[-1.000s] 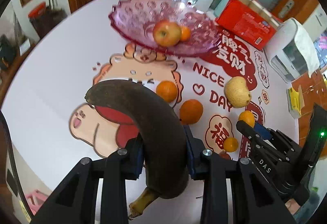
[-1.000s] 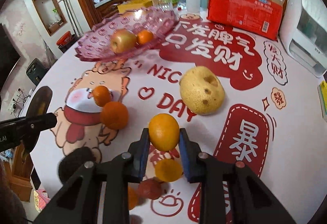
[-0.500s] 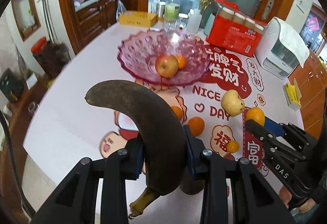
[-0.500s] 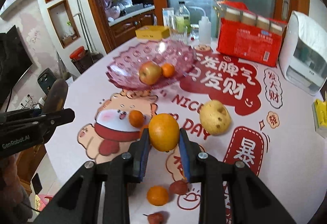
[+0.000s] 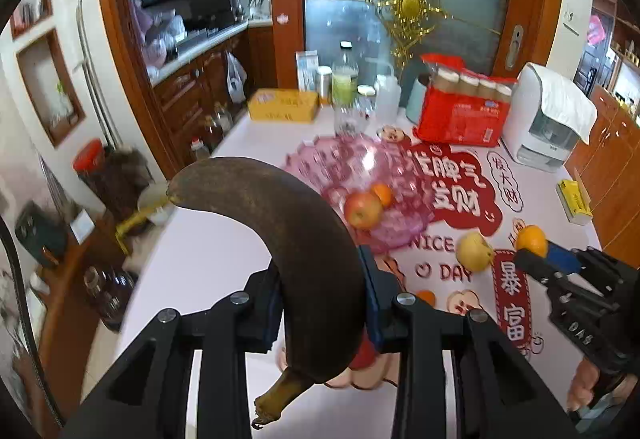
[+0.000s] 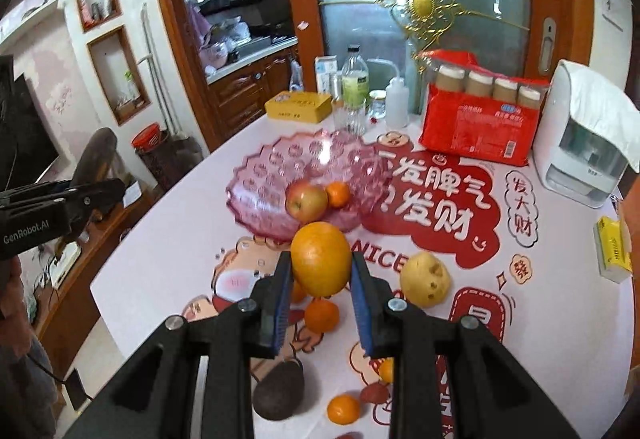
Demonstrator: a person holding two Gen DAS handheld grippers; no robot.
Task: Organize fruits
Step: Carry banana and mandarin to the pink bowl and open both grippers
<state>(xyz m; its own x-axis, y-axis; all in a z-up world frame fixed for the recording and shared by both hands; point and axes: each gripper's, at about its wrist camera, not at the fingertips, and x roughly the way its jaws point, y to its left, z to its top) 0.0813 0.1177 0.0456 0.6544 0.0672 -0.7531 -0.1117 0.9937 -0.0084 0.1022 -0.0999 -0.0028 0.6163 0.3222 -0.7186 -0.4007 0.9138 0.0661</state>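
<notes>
My left gripper (image 5: 322, 295) is shut on a dark brown, overripe banana (image 5: 288, 239), held high above the table. In the right wrist view my right gripper (image 6: 320, 279) is shut on a large orange (image 6: 321, 259), also lifted off the table. The pink glass fruit bowl (image 6: 280, 167) stands ahead with a red apple (image 6: 306, 202) and a small orange (image 6: 338, 194) inside. On the table lie a yellow pear (image 6: 425, 279), small oranges (image 6: 321, 315), a dark avocado (image 6: 278, 395) and small reddish fruits. The right gripper with its orange (image 5: 531, 240) shows at the right of the left wrist view.
At the table's back stand a red pack of jars (image 6: 478, 119), a white appliance (image 6: 580, 155), a yellow box (image 6: 298, 107), bottles (image 6: 354, 83) and a glass. A yellow tissue pack (image 6: 612, 251) lies at the right edge. A printed cloth covers the round table (image 6: 168, 239).
Both grippers rose well above the table with the banana and the orange still held. The bowl and loose fruit look smaller and farther below.
</notes>
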